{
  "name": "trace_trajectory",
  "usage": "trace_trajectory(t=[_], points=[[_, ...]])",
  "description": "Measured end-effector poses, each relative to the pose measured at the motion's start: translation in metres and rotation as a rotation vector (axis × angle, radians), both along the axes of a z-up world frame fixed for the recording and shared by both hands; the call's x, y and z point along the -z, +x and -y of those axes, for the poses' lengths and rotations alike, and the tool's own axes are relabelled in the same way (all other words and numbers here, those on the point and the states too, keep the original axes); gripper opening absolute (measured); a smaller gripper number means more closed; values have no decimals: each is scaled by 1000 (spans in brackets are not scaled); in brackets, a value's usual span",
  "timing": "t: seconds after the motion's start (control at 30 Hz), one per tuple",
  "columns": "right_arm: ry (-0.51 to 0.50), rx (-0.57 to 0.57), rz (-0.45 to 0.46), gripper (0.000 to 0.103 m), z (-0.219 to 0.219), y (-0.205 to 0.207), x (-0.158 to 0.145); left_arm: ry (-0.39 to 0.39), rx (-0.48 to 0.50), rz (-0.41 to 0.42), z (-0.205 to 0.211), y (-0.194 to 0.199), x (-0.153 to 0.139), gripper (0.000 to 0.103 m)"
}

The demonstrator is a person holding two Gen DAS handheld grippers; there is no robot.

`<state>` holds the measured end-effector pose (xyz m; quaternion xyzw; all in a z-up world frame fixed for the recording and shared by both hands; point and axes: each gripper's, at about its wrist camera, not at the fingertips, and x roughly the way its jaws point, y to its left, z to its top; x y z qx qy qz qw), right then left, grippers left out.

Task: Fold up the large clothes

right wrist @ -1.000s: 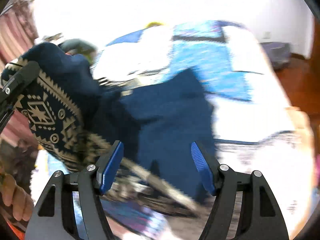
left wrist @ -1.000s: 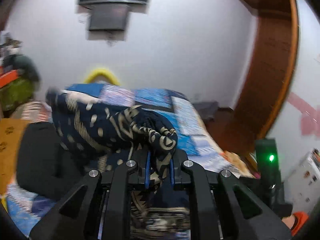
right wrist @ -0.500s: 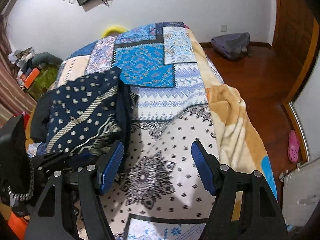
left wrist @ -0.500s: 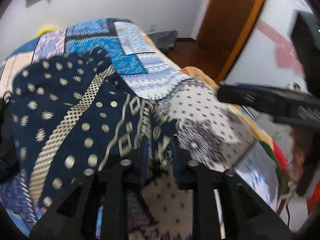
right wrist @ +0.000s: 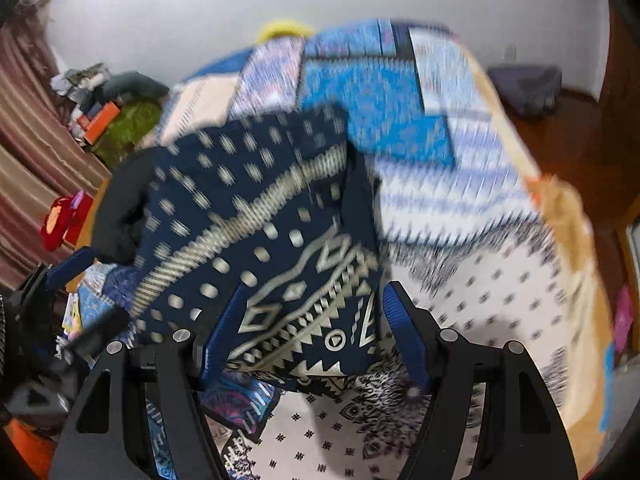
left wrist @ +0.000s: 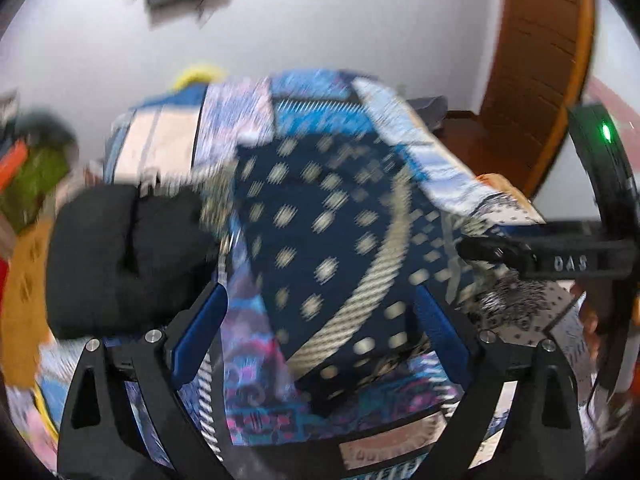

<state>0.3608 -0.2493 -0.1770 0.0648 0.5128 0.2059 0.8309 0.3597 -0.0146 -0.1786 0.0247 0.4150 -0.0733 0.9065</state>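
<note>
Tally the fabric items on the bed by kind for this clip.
Navy patterned garment: 1
Black garment: 1
Patchwork bedcover: 1
Tan blanket at the bed's edge: 1
Total: 4

Bed's pretty crowded on the left: black bundle [left wrist: 124, 256] sits right beside the navy cloth [right wrist: 256, 240]. Right half of the quilt [right wrist: 480, 272] is bare, lots of room there. Other gripper's arm [left wrist: 560, 256] cuts across on the right.

"DAS" on right gripper [left wrist: 500, 252]
</note>
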Motion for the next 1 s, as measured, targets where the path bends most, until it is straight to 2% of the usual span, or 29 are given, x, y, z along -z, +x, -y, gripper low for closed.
trace_trajectory(t=[0.07,0.13,0.27,0.33,0.5,0.63,0.73,0.83,0.93,1.0], points=[[-2,-4,-46,67,1,0,20,-17,-22,-54,-10,4,16,95],[36,12,-68,68,11,-3,28,-38,-22,-88,-18,-4,31,95],[74,43,-138,70,31,-3,31,-140,-43,-140,-33,-7,40,95],[54,37,-136,70,36,-5,27,-129,-45,-130,-34,-8,37,95],[-21,-12,-31,70,33,-9,5,-74,-51,-34,-36,0,11,95],[15,-35,-1,70,22,7,-8,-76,-46,-11,-34,20,-4,95],[66,-60,-44,70,10,25,-4,-116,-19,-32,-31,37,-5,95],[125,-74,-105,70,0,44,11,-169,6,-82,-32,55,5,95],[142,-70,-158,70,-1,57,28,-199,3,-131,-37,72,21,95],[114,-72,-198,74,1,67,43,-285,18,-169,-46,80,31,95]])
